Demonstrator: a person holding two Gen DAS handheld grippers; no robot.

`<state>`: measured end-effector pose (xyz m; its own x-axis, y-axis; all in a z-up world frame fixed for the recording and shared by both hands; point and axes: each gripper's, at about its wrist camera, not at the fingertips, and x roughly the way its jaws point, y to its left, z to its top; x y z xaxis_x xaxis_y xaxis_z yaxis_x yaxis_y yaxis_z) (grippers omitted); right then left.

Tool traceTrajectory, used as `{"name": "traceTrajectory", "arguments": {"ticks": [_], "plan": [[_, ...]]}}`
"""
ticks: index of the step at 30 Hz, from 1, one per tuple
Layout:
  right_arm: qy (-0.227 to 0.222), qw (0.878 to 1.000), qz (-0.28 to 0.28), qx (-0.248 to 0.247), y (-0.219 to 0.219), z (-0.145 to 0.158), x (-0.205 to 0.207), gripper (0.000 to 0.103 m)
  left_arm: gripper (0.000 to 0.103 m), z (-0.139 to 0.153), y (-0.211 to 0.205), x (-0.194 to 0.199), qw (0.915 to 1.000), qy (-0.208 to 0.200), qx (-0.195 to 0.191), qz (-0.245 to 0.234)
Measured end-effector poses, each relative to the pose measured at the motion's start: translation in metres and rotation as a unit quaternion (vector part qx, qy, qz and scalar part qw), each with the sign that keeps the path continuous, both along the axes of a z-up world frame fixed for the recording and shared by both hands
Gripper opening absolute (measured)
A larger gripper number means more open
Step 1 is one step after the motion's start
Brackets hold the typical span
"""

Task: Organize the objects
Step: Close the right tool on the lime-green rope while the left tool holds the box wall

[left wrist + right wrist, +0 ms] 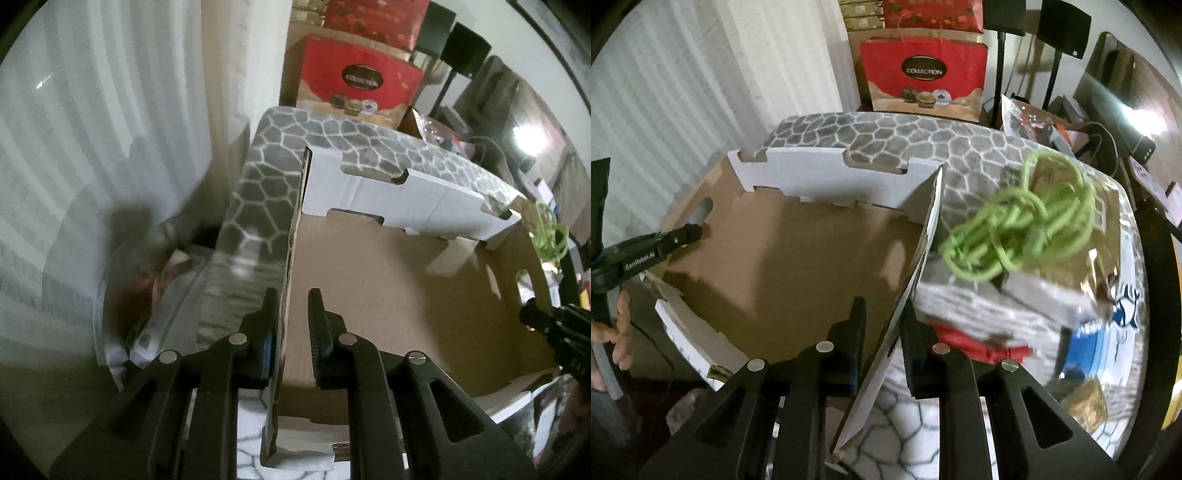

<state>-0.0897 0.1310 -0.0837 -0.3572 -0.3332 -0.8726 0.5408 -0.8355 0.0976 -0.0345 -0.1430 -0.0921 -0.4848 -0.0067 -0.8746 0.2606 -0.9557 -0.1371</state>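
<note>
Cardboard is sitting between the fingers of both claws: the left claw (293, 332) is clamping the left wall of the box (369, 295), and the right claw (884, 332) is pinching the opposite wall, which is leaning slightly between its pads. The box is resting on a cushioned surface (886, 136) covered in grey fabric with a white honeycomb pattern, possibly a bed, though the fisheye views are leaving that unclear. Its inside is plain brown and empty; its outer faces and notched flaps are white.

Thin walls like these are likely to buckle or slide out of a pinch, so the box could be sagging or twisting if the two hands are pulling unevenly. Soft padding underneath would be letting it tip.

Just right of the box, a loose tangle of green cord (1019, 229) is lying on flat packages, blurred. Its springy loops could be snagging a wall. Farther back, a glossy red gift bag (923, 70) is standing against pale curtains.
</note>
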Motion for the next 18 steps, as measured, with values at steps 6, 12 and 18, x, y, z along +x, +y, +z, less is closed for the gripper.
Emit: {"name": "traceTrajectory", "arguments": {"ticks": [6, 12, 18], "plan": [[-0.014, 1.000, -0.014, -0.015, 0.016, -0.004, 0.006, 0.018, 0.018, -0.007, 0.018, 0.006, 0.9997, -0.004, -0.021, -0.007], [-0.035, 0.998, -0.004, -0.047, 0.027, -0.001, 0.011, 0.024, 0.018, -0.012, 0.011, 0.009, 0.9999, -0.011, 0.007, 0.000], [-0.018, 0.996, -0.031, -0.083, 0.058, 0.025, 0.010, 0.029, 0.028, -0.015, 0.012, 0.007, 0.9999, -0.011, 0.012, 0.005]]}}
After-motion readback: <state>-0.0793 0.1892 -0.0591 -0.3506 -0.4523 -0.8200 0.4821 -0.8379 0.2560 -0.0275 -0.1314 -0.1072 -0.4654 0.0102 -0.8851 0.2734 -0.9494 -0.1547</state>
